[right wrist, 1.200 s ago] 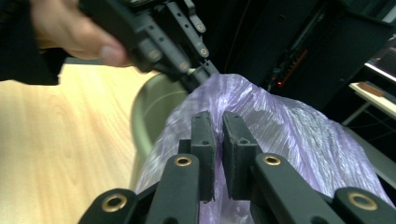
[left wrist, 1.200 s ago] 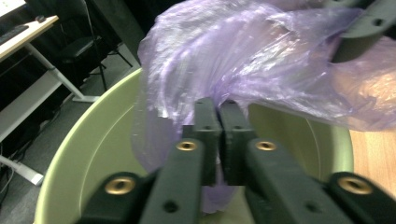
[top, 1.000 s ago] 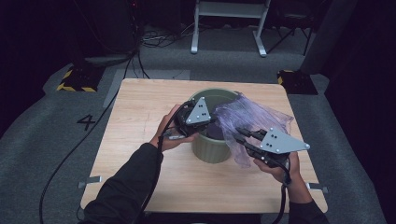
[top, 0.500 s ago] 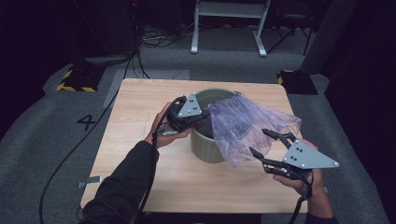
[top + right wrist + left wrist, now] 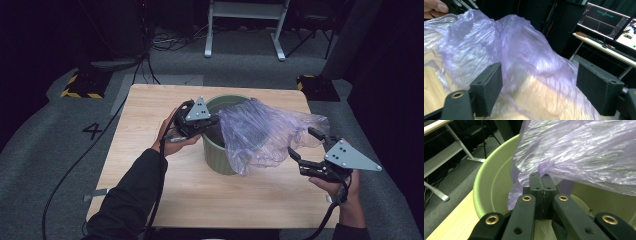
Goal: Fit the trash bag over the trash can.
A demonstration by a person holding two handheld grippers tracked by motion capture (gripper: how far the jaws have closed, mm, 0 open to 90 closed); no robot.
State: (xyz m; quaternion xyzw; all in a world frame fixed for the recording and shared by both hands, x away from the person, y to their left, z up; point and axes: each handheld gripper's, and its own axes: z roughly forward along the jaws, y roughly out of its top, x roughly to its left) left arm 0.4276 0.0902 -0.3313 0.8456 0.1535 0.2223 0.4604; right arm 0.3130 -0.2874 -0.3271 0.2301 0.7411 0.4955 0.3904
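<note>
Wooden table [image 5: 150,150] stands on grey carpet [image 5: 45,150] in a dark room.

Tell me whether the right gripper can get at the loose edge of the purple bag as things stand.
Probably yes. The right gripper is open, and the purple bag drapes from the green bin toward it, with nothing between.

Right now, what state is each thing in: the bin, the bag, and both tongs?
Green bin: upright on the table, bag only partly in it.
Purple plastic bag: one edge pinched at the bin's rim, the rest spilling over the bin's right side.
Left tongs: shut on the bag's edge.
Right tongs: open, beside the bag's loose end, holding nothing.
</note>
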